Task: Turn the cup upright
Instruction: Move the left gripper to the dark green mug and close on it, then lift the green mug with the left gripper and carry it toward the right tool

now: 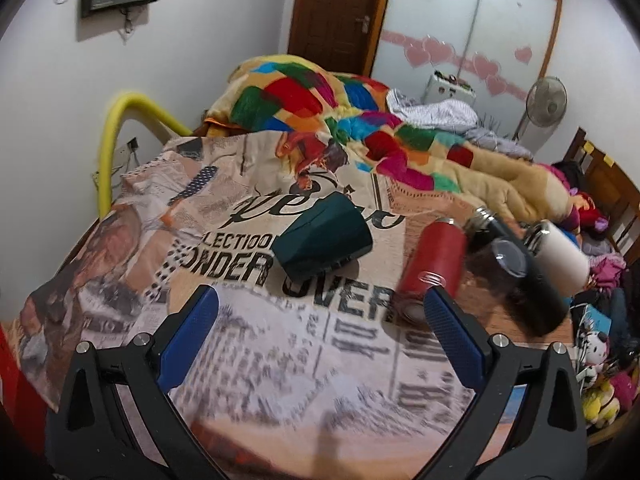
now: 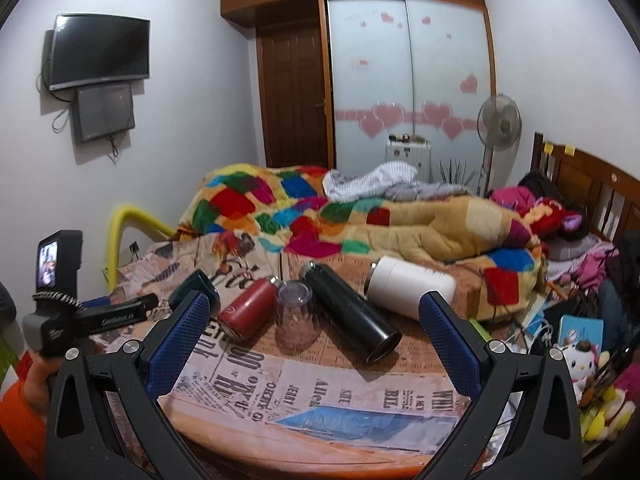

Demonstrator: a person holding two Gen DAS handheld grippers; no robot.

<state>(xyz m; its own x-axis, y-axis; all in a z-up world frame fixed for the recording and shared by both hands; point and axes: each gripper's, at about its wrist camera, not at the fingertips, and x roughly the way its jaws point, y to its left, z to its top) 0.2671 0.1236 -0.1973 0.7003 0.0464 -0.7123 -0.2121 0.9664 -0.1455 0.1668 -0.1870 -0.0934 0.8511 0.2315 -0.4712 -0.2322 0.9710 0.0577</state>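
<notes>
On the newsprint-patterned cloth (image 1: 304,360) near the left edge of the tabletop, the dark green cup (image 1: 323,238) lay on its side, while left gripper (image 1: 320,312) and right gripper (image 2: 314,318) were spread, holding nothing.

- The newspaper-print cloth (image 1: 304,344) over the round table reads "LECTION", "ONDER" and "OVER" in bold black near its middle.
- Toward the cloth's near edge (image 2: 320,396), upside-down headlines read "JERRY", "BILL" and "00".
- Smaller print is illegible.
</notes>
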